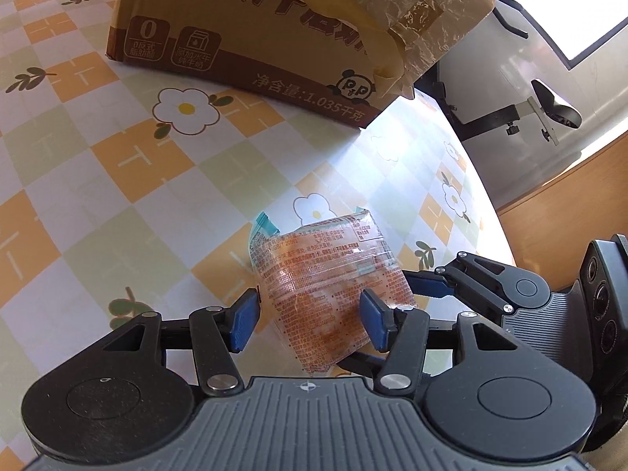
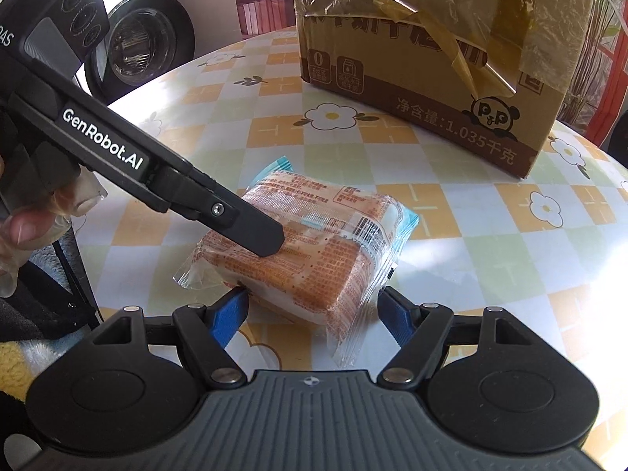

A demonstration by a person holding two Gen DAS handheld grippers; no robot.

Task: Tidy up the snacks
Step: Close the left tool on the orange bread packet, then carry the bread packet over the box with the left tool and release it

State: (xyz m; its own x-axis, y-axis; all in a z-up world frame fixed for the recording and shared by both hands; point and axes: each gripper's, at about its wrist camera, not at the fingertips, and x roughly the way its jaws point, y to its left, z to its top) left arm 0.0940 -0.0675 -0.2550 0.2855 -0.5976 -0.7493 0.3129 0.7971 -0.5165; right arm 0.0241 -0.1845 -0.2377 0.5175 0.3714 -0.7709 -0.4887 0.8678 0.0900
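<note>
My left gripper (image 1: 310, 310) has its blue-padded jaws at a middling width, closed on the snack: a clear plastic packet printed in orange with teal crimped ends (image 1: 329, 274), holding a pale, squarish cake. Both pads touch the wrapper, one on each flank, and the packet's near end sits between them. Its far end reaches forward, past my fingertips.

My right gripper (image 2: 314, 306) meets the same packet from the other side, with its jaws set somewhat wider. The packet lies between them, its near corner reaching in past the pads. The left pad's tip just touches the wrapper, while the right pad stands just beside the wrapper's loose edge and does not press it. Seen from the right wrist, one black finger of my left jaws rests on the packet's upper face. I cannot see the other finger.

The packet is low over the desk with the yellow, green and white checked flower cloth (image 1: 117, 196).

Ahead of both sets of jaws, well apart from the packet, stands a brown cardboard box with a panda mark (image 1: 251, 39). Its top flaps are covered in crumpled clear and yellowish tape. I cannot see what it holds.
</note>
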